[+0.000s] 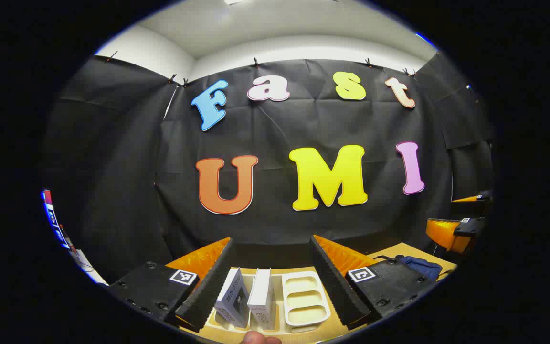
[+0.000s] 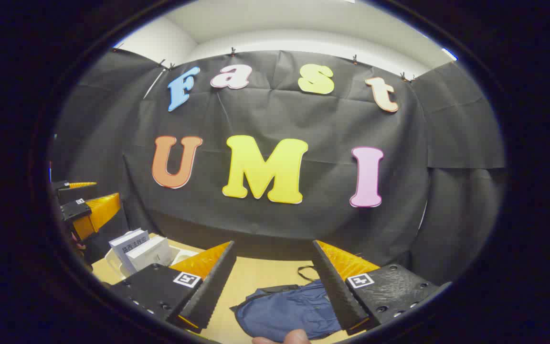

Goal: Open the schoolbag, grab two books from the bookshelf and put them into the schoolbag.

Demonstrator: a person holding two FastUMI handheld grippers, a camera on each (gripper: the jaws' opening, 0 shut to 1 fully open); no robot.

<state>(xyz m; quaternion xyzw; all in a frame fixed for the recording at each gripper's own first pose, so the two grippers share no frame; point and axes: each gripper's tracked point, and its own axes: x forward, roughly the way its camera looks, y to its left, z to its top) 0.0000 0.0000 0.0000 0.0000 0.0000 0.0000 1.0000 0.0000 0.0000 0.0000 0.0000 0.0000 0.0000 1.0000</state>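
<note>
Pale wooden worktop [image 2: 265, 277] is carrying everything, with black cloth hanging as the booth wall behind it.

Right gripper view, nearest first: the right tool [image 2: 275, 286] is hovering with its jaws spread wide and nothing between them. Directly ahead and below, between the fingers, the soft dark-blue fabric schoolbag [image 2: 287, 310] is lying flat on the worktop, its black strap trailing toward the wall. I cannot tell from here whether the zip is done up, though the bag is looking flat and closed. Farther off to the left, the left tool [image 2: 81, 203] is hanging in the air, above the books.

Left gripper view, nearest first: the left tool [image 1: 272, 282] is also gaping, holding nothing. Between its fingers two white upright paperback books [image 1: 248, 298] are standing side by side in the cream plastic slotted bookshelf tray [image 1: 306, 298], with open slots to their right. Beyond, at the right edge, the schoolbag [image 1: 423, 265] is showing, well apart from the tray.

Judgement: the opening step is in hand, not yet begun. Next move calls for lowering the right tool onto the bag, finding the zip pull or flap, and pinching it; the left tool may need to pin the limp fabric.
</note>
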